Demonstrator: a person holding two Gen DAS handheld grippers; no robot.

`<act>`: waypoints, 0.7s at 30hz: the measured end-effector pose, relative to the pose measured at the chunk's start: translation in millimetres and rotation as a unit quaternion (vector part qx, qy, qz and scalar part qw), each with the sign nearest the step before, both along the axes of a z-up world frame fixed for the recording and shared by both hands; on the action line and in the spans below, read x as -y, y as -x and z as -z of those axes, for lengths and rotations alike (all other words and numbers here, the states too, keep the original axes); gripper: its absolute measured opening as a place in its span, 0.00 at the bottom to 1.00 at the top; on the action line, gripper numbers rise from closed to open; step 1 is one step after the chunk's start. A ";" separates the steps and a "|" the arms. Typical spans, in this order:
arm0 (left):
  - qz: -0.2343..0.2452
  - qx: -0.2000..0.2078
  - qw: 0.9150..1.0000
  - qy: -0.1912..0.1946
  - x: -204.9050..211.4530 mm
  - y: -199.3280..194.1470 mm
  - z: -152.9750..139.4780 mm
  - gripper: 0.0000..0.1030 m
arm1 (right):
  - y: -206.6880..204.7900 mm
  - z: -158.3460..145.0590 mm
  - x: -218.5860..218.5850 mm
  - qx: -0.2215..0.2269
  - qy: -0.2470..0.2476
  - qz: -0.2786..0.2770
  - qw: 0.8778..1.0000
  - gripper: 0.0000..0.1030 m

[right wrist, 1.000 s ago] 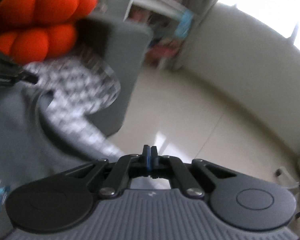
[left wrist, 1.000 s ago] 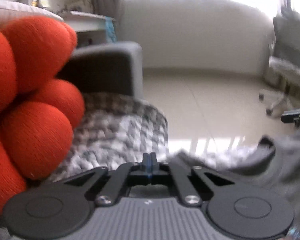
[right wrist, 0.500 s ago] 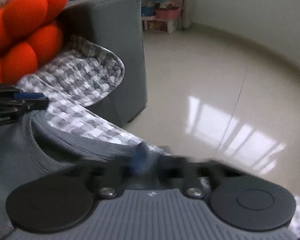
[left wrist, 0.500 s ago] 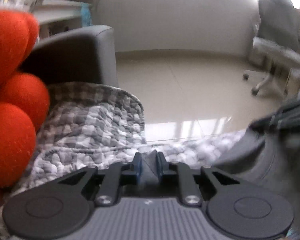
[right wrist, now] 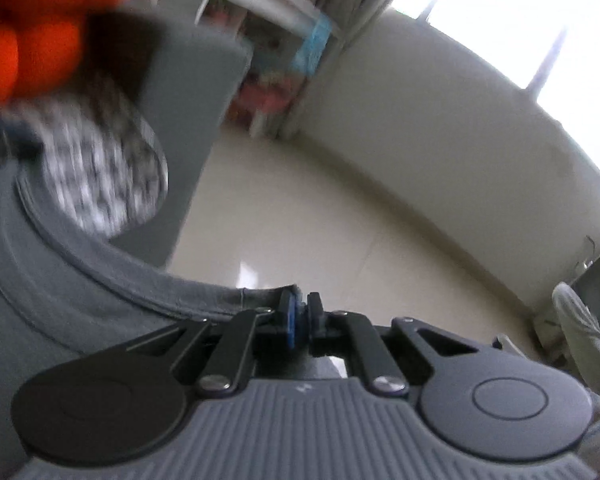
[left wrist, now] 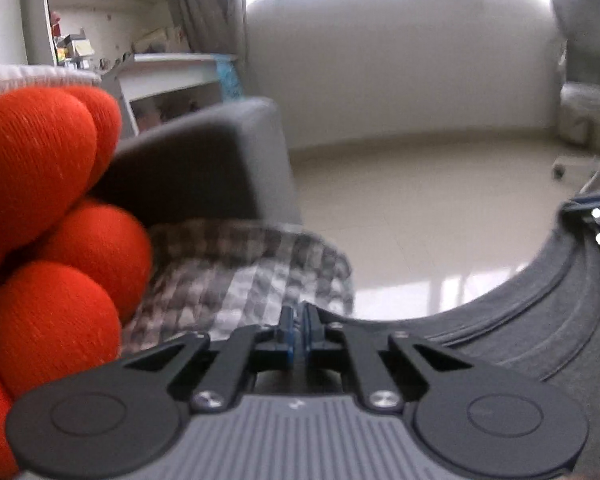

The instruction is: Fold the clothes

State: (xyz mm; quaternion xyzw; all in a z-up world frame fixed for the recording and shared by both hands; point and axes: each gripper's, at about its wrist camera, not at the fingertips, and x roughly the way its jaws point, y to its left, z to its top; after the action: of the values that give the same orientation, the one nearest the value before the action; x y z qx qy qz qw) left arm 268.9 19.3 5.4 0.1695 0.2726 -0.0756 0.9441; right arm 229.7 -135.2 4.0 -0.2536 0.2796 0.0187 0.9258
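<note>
The left hand-held gripper (left wrist: 298, 330) pointed forward and somewhat downward, its jaws drawn narrow with a thin edge of the grey shirt (left wrist: 540, 312) pinched between the blue pads. From there the shirt's ribbed neckline curved off to the right in the left wrist view, toward the other tool at the frame's edge. The right hand-held gripper (right wrist: 300, 320) was tilted downward too, with its view rolled to one side, and its jaws were likewise nearly closed on the shirt's collar edge (right wrist: 204, 300). The shirt hung stretched between the two grippers, spreading to the left in the right wrist view. Just beyond it lay a grey checked quilt (left wrist: 236, 280) on a grey sofa (left wrist: 204, 168), with an orange knotted cushion (left wrist: 48, 216) resting beside it. Farther off were the pale tiled floor (left wrist: 420, 208), a white bookshelf (left wrist: 100, 12) and a bright window (right wrist: 540, 24).
</note>
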 end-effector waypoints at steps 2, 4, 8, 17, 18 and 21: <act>-0.002 -0.006 1.000 -0.018 4.0 -1.2 0.2 0.11 | -7.9 25.0 -6.2 -0.040 0.022 0.009 0.999 0.05; -0.009 -0.007 1.000 -0.015 1.1 -0.3 -6.5 0.16 | -9.5 26.7 -16.1 -0.031 0.048 0.016 0.998 0.07; -0.031 -0.005 0.999 0.031 -23.6 20.1 -33.6 0.30 | -4.9 7.1 -5.2 -0.040 -0.013 0.038 0.998 0.45; -0.079 -0.054 0.994 0.047 -84.2 124.7 -78.3 0.40 | 95.5 -64.3 57.2 -0.001 -0.215 0.127 0.968 0.57; -0.083 -0.061 0.993 0.054 -85.6 133.0 -86.3 0.40 | 106.6 -72.0 57.5 -0.004 -0.230 0.127 0.965 0.57; -0.090 -0.072 0.989 0.095 -86.2 154.1 -118.8 0.47 | 136.8 -106.2 49.3 0.007 -0.256 0.122 0.959 0.57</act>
State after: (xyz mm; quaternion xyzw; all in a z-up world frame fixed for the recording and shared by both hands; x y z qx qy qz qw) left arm 114.8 105.5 124.2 0.0476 0.3454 -0.0274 0.9368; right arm 92.9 -184.5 110.2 0.0279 0.2874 -0.0249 0.9571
